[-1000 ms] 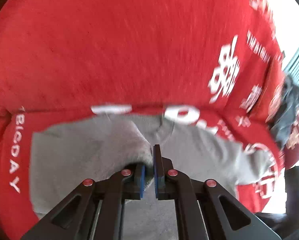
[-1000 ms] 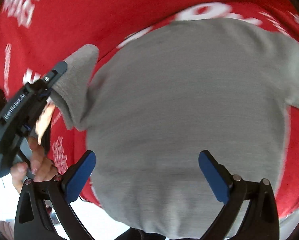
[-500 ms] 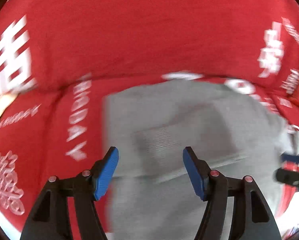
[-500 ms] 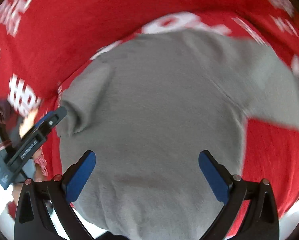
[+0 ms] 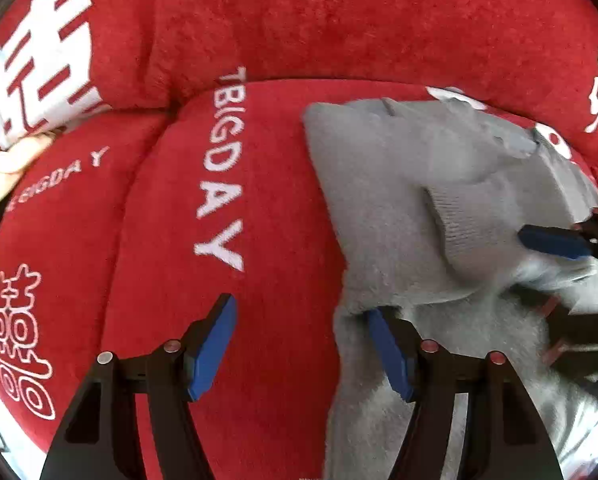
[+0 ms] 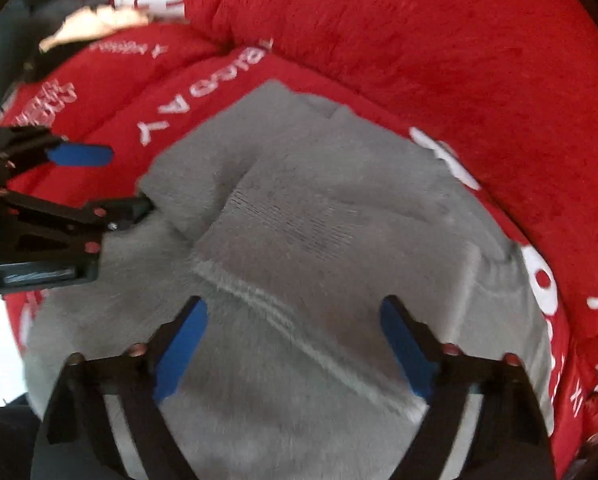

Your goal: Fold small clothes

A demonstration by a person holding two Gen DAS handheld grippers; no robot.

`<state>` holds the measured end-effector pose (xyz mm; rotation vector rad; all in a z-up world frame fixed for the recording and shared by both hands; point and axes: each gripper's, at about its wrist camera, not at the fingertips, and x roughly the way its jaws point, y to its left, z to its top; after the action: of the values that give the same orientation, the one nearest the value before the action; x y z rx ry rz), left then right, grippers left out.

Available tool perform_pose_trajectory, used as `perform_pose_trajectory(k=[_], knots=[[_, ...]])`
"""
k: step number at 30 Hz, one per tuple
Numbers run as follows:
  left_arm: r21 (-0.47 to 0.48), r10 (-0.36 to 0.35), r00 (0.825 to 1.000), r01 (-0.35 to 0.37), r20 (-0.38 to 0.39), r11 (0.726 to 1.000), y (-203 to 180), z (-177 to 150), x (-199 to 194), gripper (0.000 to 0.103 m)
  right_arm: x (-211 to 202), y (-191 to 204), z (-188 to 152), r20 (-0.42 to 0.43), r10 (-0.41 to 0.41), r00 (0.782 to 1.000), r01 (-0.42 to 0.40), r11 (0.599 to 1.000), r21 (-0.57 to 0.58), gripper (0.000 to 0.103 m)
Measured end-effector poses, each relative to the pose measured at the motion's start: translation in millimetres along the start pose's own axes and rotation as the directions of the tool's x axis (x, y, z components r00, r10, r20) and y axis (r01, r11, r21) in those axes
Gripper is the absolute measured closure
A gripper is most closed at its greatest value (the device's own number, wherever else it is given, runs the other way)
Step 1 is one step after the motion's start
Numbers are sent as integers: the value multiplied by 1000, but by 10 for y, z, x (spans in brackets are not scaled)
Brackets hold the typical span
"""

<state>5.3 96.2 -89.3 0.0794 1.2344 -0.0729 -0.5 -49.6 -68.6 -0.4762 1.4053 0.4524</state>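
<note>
You have a plain grey garment (image 6: 319, 240), fuzzy in weave with a lighter grey seam line across it, its folded-over sleeve cuff (image 5: 467, 216) ribbed in the same grey. Under it you see a bright red plush cover (image 5: 279, 160) printed with white letters reading "BIGDAY" and white Chinese characters. Your left gripper (image 5: 303, 344) and right gripper (image 6: 295, 344) are both black-framed with blue pads and small reddish rivets.
</note>
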Motion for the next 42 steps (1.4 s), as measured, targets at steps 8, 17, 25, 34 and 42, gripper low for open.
perform_pose_trajectory(k=[8, 17, 25, 34, 42], knots=[[-127, -47, 999, 44, -25, 991, 165, 22, 69, 35, -586, -1185, -444, 252, 101, 962, -236, 770, 593, 93], [-100, -21, 999, 17, -34, 995, 124, 42, 86, 35, -417, -2066, -1798, 303, 161, 939, -341, 326, 882, 86], [-170, -24, 998, 13, -61, 985, 152, 75, 89, 35, -499, -1026, -427, 272, 314, 910, -410, 779, 475, 32], [-199, -23, 998, 12, -52, 980, 167, 73, 87, 35, -138, -387, -77, 28, 109, 994, -112, 967, 227, 94], [-181, -29, 998, 19, -51, 983, 178, 77, 89, 35, -865, -1831, -1091, 304, 35, 952, -267, 576, 772, 94]])
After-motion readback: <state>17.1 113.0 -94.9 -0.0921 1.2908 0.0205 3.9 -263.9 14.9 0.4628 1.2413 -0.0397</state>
